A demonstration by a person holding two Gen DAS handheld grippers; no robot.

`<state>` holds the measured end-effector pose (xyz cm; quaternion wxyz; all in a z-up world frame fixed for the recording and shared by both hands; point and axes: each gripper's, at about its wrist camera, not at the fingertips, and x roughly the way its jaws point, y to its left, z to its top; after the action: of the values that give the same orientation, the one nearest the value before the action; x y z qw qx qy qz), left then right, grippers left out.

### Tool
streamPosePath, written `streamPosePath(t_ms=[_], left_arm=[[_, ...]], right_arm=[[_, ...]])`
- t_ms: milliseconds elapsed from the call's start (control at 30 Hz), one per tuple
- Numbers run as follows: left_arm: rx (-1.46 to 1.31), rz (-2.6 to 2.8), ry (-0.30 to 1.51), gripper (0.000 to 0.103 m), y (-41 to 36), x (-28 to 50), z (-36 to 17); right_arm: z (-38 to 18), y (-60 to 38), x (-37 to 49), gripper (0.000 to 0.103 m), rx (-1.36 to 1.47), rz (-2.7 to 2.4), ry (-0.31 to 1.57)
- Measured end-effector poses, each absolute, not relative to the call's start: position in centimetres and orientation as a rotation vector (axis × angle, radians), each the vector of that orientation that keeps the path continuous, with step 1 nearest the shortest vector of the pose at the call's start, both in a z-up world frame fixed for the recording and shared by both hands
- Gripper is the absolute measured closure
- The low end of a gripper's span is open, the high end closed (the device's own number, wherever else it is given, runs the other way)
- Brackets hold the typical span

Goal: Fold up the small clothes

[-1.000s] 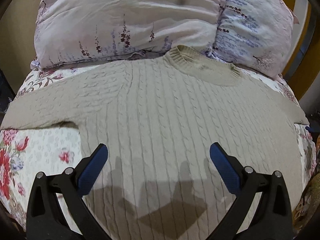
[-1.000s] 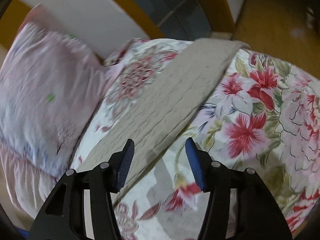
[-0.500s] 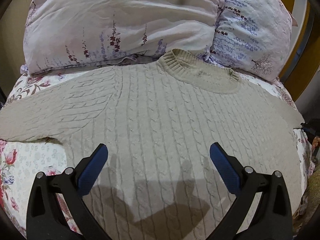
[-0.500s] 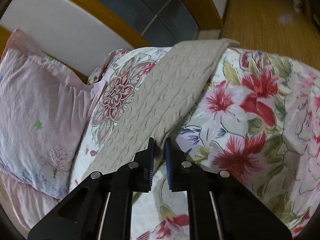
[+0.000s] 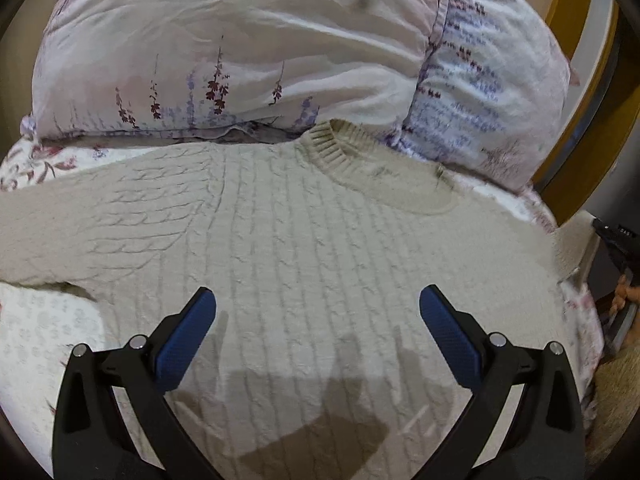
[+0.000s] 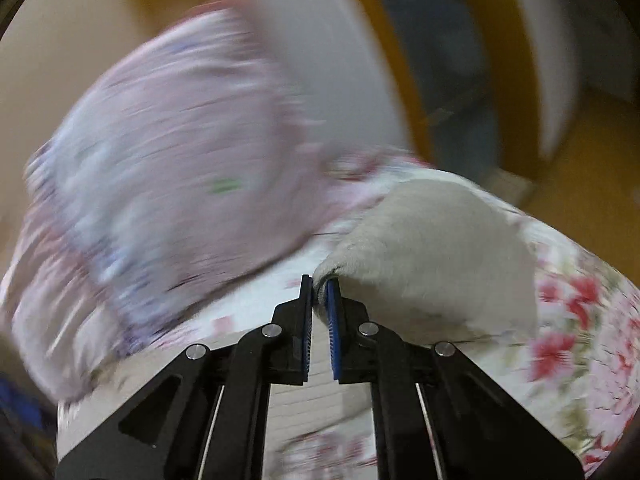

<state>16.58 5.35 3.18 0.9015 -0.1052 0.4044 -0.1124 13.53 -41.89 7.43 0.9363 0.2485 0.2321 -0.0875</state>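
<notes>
Left gripper (image 5: 318, 308): jaws spread wide, gripping nothing, held above lower body of sweater (image 5: 304, 264). Blue pads (image 5: 188, 338) clear of the knit; gripper shadow cast on fabric beneath.

Sweater: beige cable knit, spread flat, front up, on floral bedsheet (image 5: 44, 332). Left sleeve extended sideways to frame edge. Ribbed collar (image 5: 332, 146) at far end, touching pillows (image 5: 240, 48).

Right gripper (image 6: 319, 300): jaws closed on an edge of the right sleeve (image 6: 436, 256), fabric pinched between blue pads (image 6: 332, 332). Sleeve lifted off the sheet, bunched into a rounded fold just beyond fingertips. Right view heavily motion-blurred; pillow to left, wooden frame (image 6: 384, 60) farthest.
</notes>
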Motion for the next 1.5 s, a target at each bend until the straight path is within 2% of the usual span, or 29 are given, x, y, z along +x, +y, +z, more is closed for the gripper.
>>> streamPosePath(t_ms=[133, 267, 467, 500, 567, 600, 667, 900, 967, 1000, 1033, 1233, 1300, 1367, 1400, 1433, 1500], left_arm=[[-0.229, -0.234, 0.737, 0.002, 5.3, 15.8, 3.8], [-0.228, -0.244, 0.717, 0.002, 4.8, 15.5, 4.3], [-0.303, -0.292, 0.787, 0.002, 5.4, 16.1, 3.6], [-0.319, -0.297, 0.798, 0.002, 5.6, 16.2, 3.6], [-0.349, -0.308, 0.815, 0.002, 6.0, 16.4, 3.4], [-0.365, -0.314, 0.825, 0.002, 6.1, 16.5, 3.3], [-0.410, -0.332, 0.848, 0.002, 6.5, 16.8, 3.0], [-0.528, -0.382, 0.882, 0.002, 7.8, 17.0, 2.4], [-0.553, -0.393, 0.880, 0.002, 8.1, 16.9, 2.4], [-0.565, -0.400, 0.878, 0.002, 8.3, 16.9, 2.5], [-0.582, -0.408, 0.874, 0.002, 8.6, 16.9, 2.5], [-0.663, -0.457, 0.847, 0.002, 9.4, 16.9, 3.0], [-0.687, -0.472, 0.847, 0.002, 9.4, 17.0, 3.0], [-0.716, -0.484, 0.857, 0.002, 9.4, 17.1, 2.9], [-0.726, -0.488, 0.864, 0.003, 9.3, 17.1, 2.8], [-0.738, -0.495, 0.878, 0.004, 9.3, 17.3, 2.6], [-0.759, -0.495, 0.898, 0.006, 9.1, 17.5, 2.3]], right_arm=[[6.6, -32.6, 13.9, 0.095, 0.417, 0.082, 0.536], [2.1, -24.8, 16.3, 0.095, 0.339, 0.256, 0.737], [-2.2, -23.7, 16.9, 0.095, 0.403, 0.275, 0.871], [-2.1, -24.2, 16.7, 0.093, 0.431, 0.276, 0.869], [-1.9, -25.6, 16.7, 0.075, 0.512, 0.278, 0.870], [-1.8, -26.6, 16.8, 0.062, 0.559, 0.270, 0.862], [-1.6, -28.6, 16.7, 0.058, 0.653, 0.233, 0.848], [-2.2, -33.0, 17.2, 0.058, 0.895, 0.053, 0.819], [-2.1, -33.3, 17.6, 0.069, 0.872, -0.028, 0.813], [-1.9, -33.3, 17.9, 0.083, 0.837, -0.061, 0.812], [-1.0, -32.8, 18.2, 0.090, 0.767, -0.096, 0.793], [5.1, -25.2, 18.8, 0.093, 0.461, 0.061, 0.628], [5.8, -21.1, 19.5, 0.092, 0.377, 0.218, 0.651], [5.0, -16.6, 20.3, 0.077, 0.292, 0.383, 0.746], [4.2, -14.7, 20.4, 0.058, 0.254, 0.447, 0.798], [3.3, -12.8, 20.3, 0.051, 0.210, 0.496, 0.843], [2.3, -11.9, 19.9, 0.050, 0.188, 0.524, 0.860]])
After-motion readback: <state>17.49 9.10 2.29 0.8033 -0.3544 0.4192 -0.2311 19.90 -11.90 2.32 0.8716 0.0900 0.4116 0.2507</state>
